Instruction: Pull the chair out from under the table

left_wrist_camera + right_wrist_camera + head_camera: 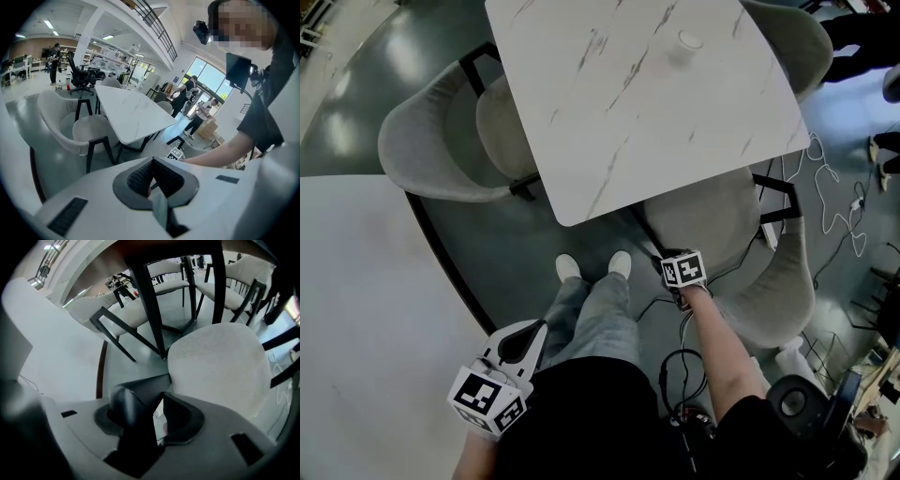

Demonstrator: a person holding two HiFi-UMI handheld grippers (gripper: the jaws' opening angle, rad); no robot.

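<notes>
Right tool [144, 392] stands open astride the backrest rim of the chair [215, 366], seemingly unclamped; left tool [153, 159] closed, empty.

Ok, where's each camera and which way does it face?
Head view: on the head, steeply down at table and near chair; legs, left gripper, right gripper show.
Left gripper view: on that gripper, across at the table; right forearm shows.
Right gripper view: on that gripper, down at the near chair's seat; open jaws show.
All share the table.

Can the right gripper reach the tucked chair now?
Probably yes: the right gripper is beside the chair, jaws apart, nothing blocking; the table overhangs only its far side.
</notes>
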